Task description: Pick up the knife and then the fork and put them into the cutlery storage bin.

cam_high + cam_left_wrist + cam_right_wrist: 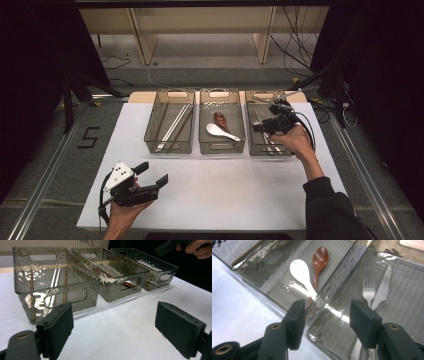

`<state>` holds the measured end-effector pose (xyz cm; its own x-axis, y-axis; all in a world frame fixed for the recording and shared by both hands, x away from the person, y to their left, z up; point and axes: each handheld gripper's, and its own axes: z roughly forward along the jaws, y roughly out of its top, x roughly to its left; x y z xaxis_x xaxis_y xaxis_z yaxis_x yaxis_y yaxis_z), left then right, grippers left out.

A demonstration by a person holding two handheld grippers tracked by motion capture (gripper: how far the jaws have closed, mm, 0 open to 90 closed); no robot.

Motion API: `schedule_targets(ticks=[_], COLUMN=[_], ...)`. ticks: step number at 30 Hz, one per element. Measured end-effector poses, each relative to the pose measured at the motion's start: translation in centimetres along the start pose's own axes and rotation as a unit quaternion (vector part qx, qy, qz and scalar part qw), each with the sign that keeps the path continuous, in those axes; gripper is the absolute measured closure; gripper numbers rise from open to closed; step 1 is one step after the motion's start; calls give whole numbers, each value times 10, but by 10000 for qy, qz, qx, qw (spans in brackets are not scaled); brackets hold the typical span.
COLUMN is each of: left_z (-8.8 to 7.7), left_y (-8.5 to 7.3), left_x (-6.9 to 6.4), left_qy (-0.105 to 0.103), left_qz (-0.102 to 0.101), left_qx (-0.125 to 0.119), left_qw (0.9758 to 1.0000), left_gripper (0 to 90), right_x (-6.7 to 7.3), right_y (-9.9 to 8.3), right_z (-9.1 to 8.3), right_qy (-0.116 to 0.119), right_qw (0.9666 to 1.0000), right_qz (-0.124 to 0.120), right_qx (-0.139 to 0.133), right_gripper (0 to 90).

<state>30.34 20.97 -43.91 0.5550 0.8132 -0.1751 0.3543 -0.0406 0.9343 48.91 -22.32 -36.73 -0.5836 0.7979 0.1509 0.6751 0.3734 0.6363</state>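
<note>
The white table (215, 185) in front of the middle bin (222, 121) is bare from edge to edge, giving free passage across. The only thing standing over it is the left gripper (150, 176), well in front and to the left of that bin, its jaws apart with nothing between them.

The left bin (169, 121) and the right bin (267, 123) stand just beside the middle bin, one on each side, leaving only narrow gaps, and their raised walls block any low sideways sweep. All three are open from above.

The right gripper (256, 127) hangs over the right bin, taking up the room above it.
</note>
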Motion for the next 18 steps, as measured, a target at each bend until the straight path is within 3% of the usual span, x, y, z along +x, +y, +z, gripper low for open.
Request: schedule_targets(ticks=[18], left_z=[1], left_y=[0], left_x=[0], left_qy=[-42], left_qz=[-5], left_qx=[27], left_qw=[10000], left_gripper=[146], right_x=[27], right_y=[-15], right_z=[-8], right_qy=[218], right_qw=[9988], right_qz=[-103], right_qx=[-433], right_gripper=[372])
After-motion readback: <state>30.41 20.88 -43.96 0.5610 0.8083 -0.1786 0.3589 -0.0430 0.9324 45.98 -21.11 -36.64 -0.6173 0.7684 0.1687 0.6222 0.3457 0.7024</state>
